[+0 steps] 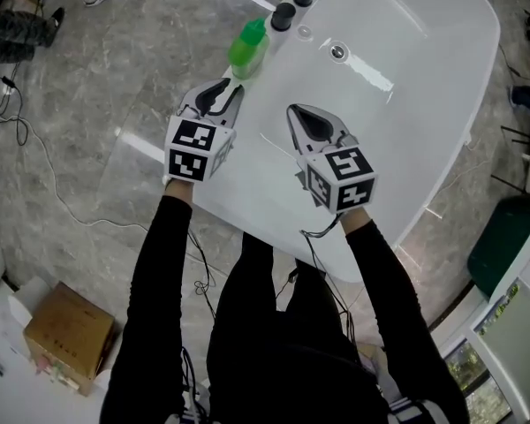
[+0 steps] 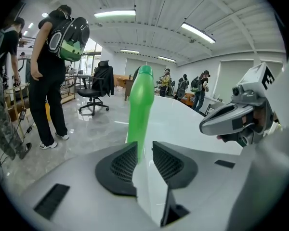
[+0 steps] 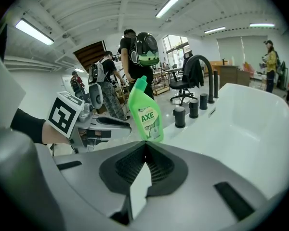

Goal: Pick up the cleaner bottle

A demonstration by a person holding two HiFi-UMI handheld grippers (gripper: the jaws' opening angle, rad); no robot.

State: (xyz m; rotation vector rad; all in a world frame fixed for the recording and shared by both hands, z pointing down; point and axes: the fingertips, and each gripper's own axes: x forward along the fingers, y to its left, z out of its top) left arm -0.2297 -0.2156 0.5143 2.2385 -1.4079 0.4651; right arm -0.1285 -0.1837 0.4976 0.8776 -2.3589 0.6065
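A green cleaner bottle (image 1: 248, 49) stands upright on the left rim of a white basin (image 1: 424, 95). My left gripper (image 1: 223, 89) hovers just short of the bottle and points at it. In the left gripper view the jaws (image 2: 144, 150) stand a little apart with nothing between them, and the bottle (image 2: 139, 105) rises just beyond the gap. My right gripper (image 1: 303, 116) hangs over the basin's near part, right of the bottle, with its jaws (image 3: 145, 153) shut and empty. The right gripper view shows the bottle's label (image 3: 148, 117) ahead.
Black tap knobs (image 1: 283, 16) line the rim beyond the bottle, and a drain (image 1: 337, 52) sits in the basin. A cardboard box (image 1: 66, 336) and cables (image 1: 18, 131) lie on the floor at left. People (image 2: 53, 71) and an office chair (image 2: 94, 93) stand farther off.
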